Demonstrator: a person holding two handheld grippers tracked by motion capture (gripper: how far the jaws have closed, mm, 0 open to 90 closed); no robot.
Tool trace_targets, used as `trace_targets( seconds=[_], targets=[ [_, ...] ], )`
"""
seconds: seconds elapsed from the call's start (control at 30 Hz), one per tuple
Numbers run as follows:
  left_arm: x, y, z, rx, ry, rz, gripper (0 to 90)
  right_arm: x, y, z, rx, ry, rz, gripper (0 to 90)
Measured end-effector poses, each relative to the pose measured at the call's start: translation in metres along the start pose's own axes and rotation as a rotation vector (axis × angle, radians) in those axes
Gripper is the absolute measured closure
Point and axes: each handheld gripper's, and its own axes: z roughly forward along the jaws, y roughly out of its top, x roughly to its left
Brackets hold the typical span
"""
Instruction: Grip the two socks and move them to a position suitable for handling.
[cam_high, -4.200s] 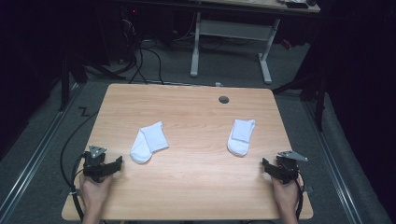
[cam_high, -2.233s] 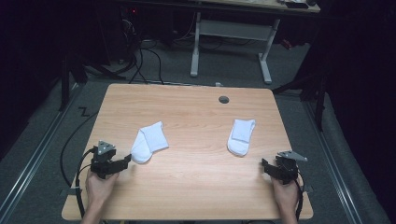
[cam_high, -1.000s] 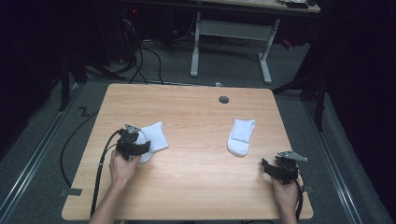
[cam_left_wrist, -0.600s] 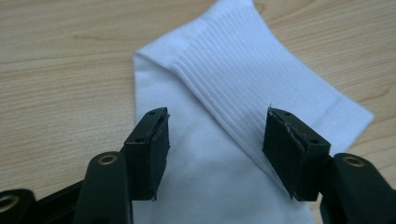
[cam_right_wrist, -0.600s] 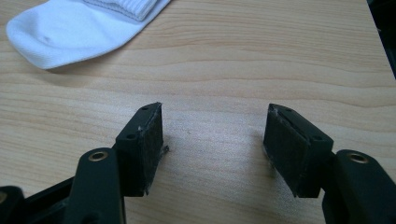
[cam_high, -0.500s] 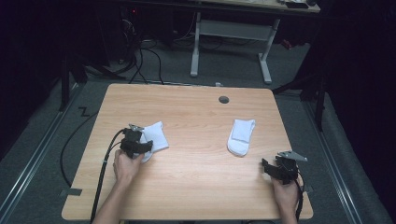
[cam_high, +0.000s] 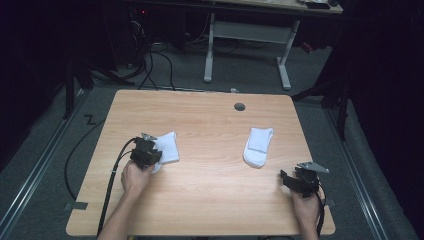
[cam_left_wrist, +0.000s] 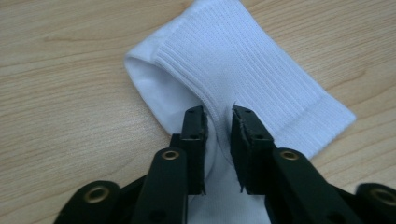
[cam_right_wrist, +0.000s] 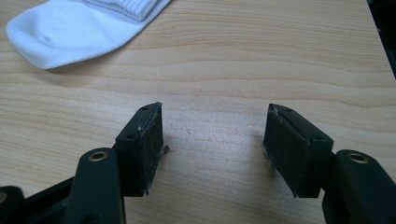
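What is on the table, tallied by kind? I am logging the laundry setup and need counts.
White socks: 2 (left sock, pinched by the left tool, whose jaws have just been closing on its fabric; right sock, lying free)
Handheld tools: 2 (left tool; right tool, jaws apart over bare wood)
Total: 4

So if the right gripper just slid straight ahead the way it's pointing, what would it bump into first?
Probably nothing soon. The right gripper has its jaws open over bare table, and the way ahead looks free. The white sock lies off to the left in its view, likely out of line.
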Motion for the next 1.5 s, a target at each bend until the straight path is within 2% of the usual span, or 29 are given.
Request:
trace_targets(
  seconds=[0.23, 0.57, 0.63, 0.87, 1.03, 1.1, 1.13, 1.23, 1.5],
  targets=[
    [0.004, 0.000, -0.003, -0.011, -0.047, -0.019, 83.9, 0.000, 0.000, 0.000, 0.000, 0.000, 0.000, 38.0],
    [-0.009, 0.004, -0.029, -0.103, -0.133, -0.002, 84.2, 0.000, 0.000, 0.000, 0.000, 0.000, -0.001, 37.9],
    [-0.012, 0.005, -0.037, -0.125, -0.165, -0.009, 84.3, 0.000, 0.000, 0.000, 0.000, 0.000, -0.001, 37.9],
    [-0.019, 0.006, -0.047, -0.158, -0.196, -0.015, 84.2, 0.000, 0.000, 0.000, 0.000, 0.001, -0.001, 37.8],
    [-0.034, 0.011, -0.051, -0.156, -0.220, 0.030, 84.2, 0.000, 0.000, 0.000, 0.000, 0.003, -0.001, 37.6],
    [-0.046, 0.015, -0.057, -0.176, -0.244, 0.040, 84.2, 0.000, 0.000, 0.000, 0.000, 0.005, -0.003, 37.4],
    [-0.046, 0.015, -0.057, -0.176, -0.244, 0.040, 84.2, 0.000, 0.000, 0.000, 0.000, 0.005, -0.003, 37.4],
    [-0.060, 0.018, -0.060, -0.182, -0.258, 0.055, 84.2, 0.000, 0.000, 0.000, 0.000, 0.009, -0.003, 37.2],
    [-0.077, 0.020, -0.052, -0.169, -0.267, 0.057, 84.1, 0.000, 0.000, 0.000, 0.001, 0.008, -0.007, 37.1]
  ],
)
